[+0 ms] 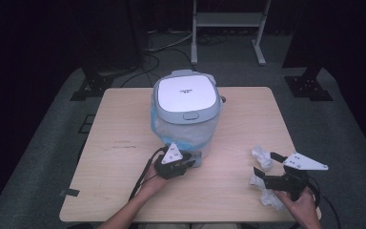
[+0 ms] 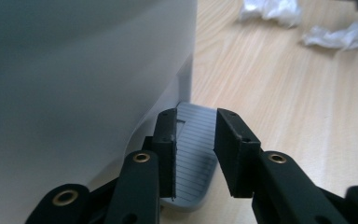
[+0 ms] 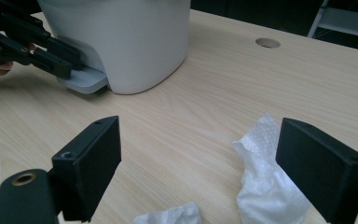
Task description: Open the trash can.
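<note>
from above, my left gripper [image 1: 175, 164] sits at the foot of the white bin [image 1: 186, 112], mid-table, lid down, a blue liner showing under its rim. my right gripper [image 1: 277, 177] hovers among the crumpled tissues [image 1: 262, 157] near the table's [image 1: 124, 143] right edge.

in the left gripper view, my jaws stand partly spread, astride the ribbed grey pedal [image 2: 193, 158], not pinching it as far as i can tell. its long axis runs straight out from the bin wall toward me. i judge a flat, centred downward press would lift the lid without sliding the bin.

in the right gripper view, my jaws are wide apart and hold nothing, one tissue [image 3: 261, 172] between them on the wood.
</note>
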